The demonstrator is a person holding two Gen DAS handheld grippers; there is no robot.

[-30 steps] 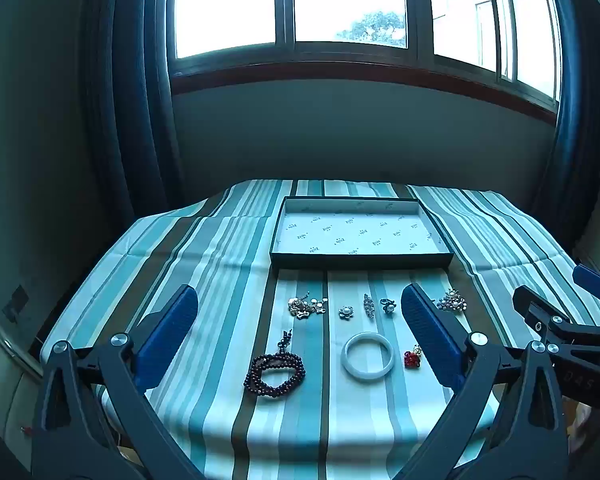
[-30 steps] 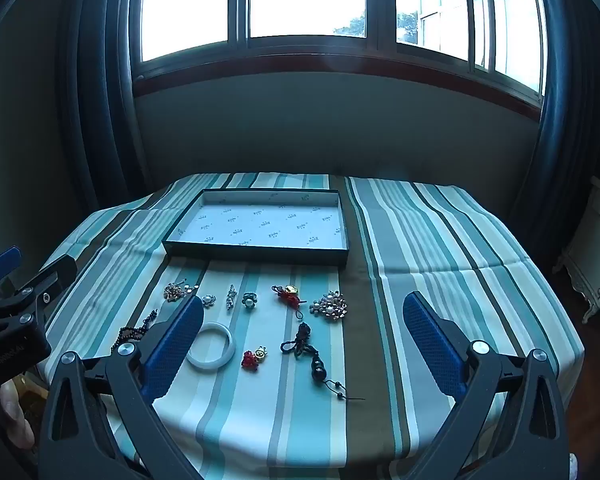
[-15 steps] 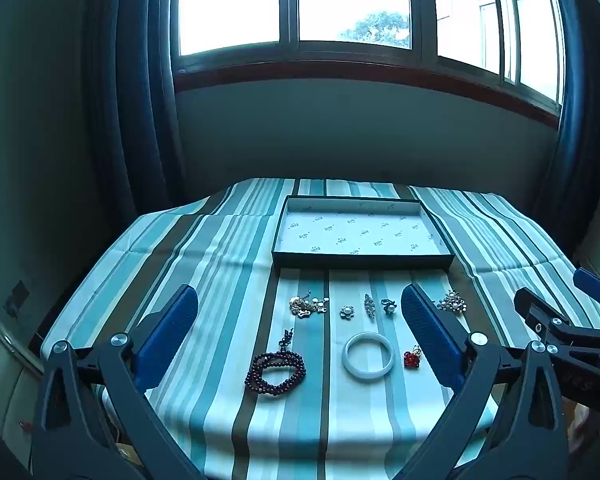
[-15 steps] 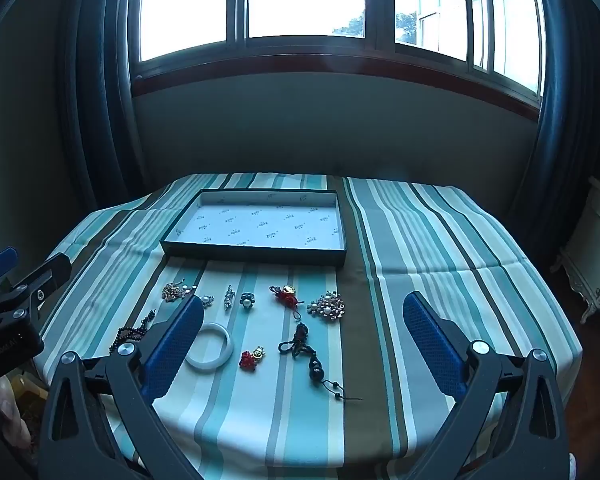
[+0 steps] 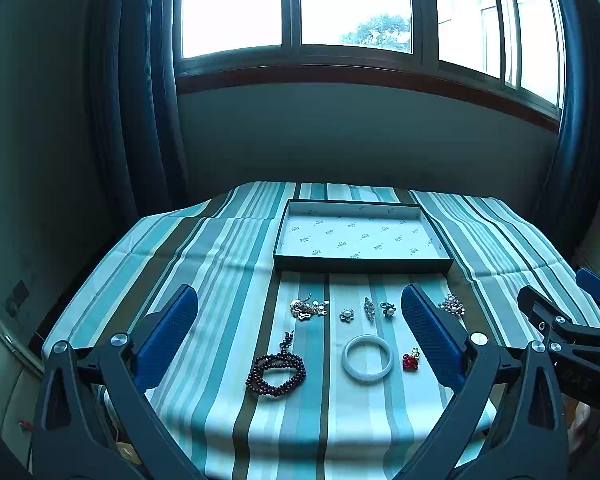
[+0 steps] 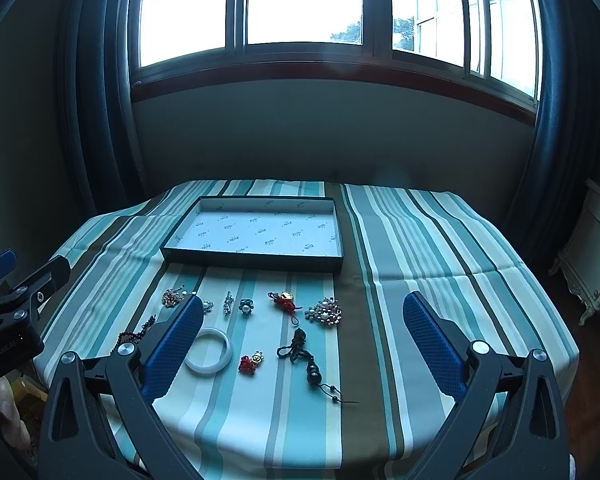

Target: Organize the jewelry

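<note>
Nothing is in the tray (image 5: 362,266) yet; every piece lies loose on the desk (image 5: 220,264). Both jaws gape, empty. The bangle (image 5: 367,358) and beads (image 5: 276,368) lie between the left hand-held gripper (image 5: 299,330) fingers; a pendant (image 6: 298,350) lies between the right hand-held gripper (image 6: 303,332) fingers, tray beyond.

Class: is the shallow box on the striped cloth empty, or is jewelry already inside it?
Empty. The box shows only its printed lining; every piece, including the white bangle, lies outside.
</note>
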